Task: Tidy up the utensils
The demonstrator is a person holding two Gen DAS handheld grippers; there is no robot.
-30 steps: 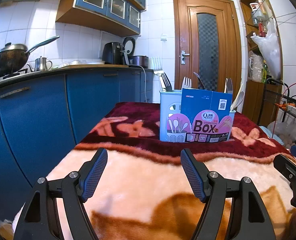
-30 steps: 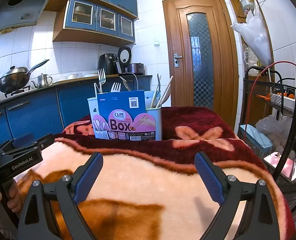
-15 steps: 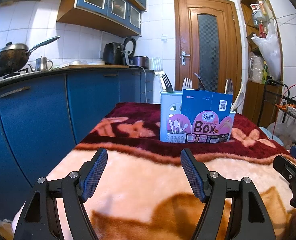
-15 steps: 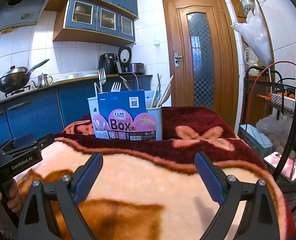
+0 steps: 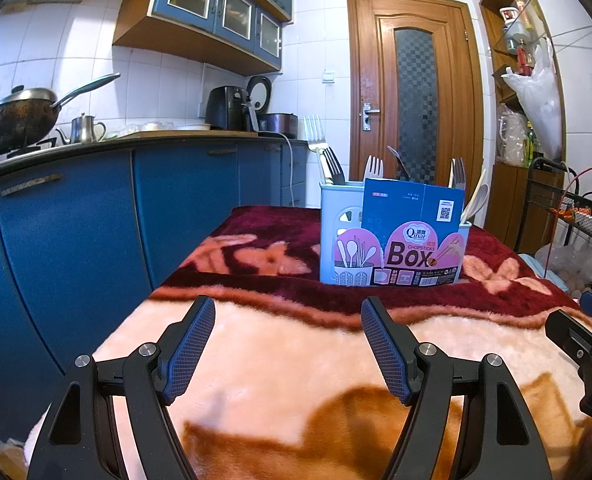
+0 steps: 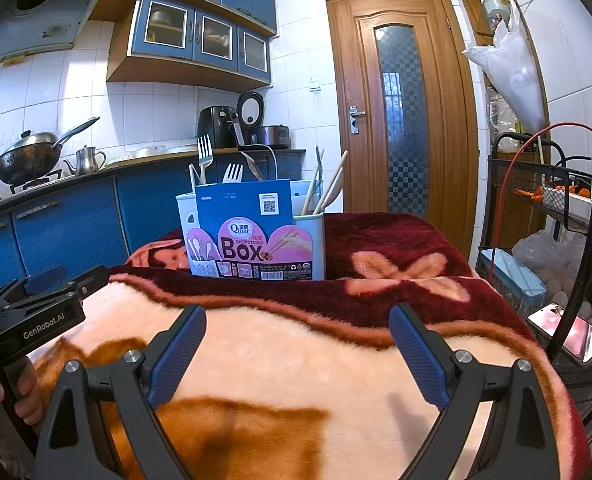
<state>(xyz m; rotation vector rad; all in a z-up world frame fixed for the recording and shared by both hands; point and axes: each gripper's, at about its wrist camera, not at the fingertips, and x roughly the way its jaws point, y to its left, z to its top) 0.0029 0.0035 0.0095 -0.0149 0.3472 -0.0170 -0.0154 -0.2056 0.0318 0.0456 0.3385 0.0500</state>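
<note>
A pale blue utensil holder (image 5: 338,220) with a "Chopsticks Box" label stands on the blanket-covered table, ahead of both grippers; it also shows in the right wrist view (image 6: 310,236). Several forks (image 5: 315,138), spoons and chopsticks (image 6: 334,184) stand upright in it. My left gripper (image 5: 287,316) is open and empty, low over the pale front part of the blanket. My right gripper (image 6: 296,322) is open and empty, at about the same distance from the holder. The left gripper's body (image 6: 35,312) shows at the left of the right wrist view.
A floral red and peach blanket (image 5: 279,368) covers the table. Blue kitchen cabinets (image 5: 75,220) with a wok (image 5: 13,118) and a kettle run along the left. A wire rack (image 6: 556,208) and a phone (image 6: 568,334) stand at the right. A wooden door (image 5: 414,92) is behind.
</note>
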